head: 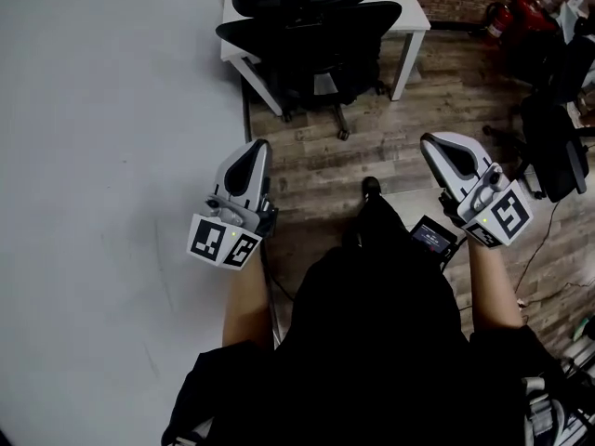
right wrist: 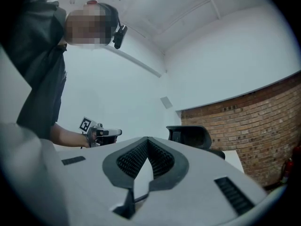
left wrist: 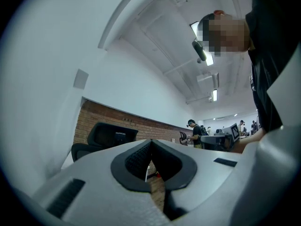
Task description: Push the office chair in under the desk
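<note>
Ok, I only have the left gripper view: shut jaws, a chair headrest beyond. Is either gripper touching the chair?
Observer: No. The left gripper and right gripper are both well short of the office chair, with wooden floor between.
Operator: Is the right one holding anything?
Observer: No, its jaws are shut with nothing between them.
Operator: Where is the chair against the desk?
Observer: At the white desk, backrest facing the person, wheels out on the floor.

Head view downward, gripper views share chair [head: 314, 33]
</note>
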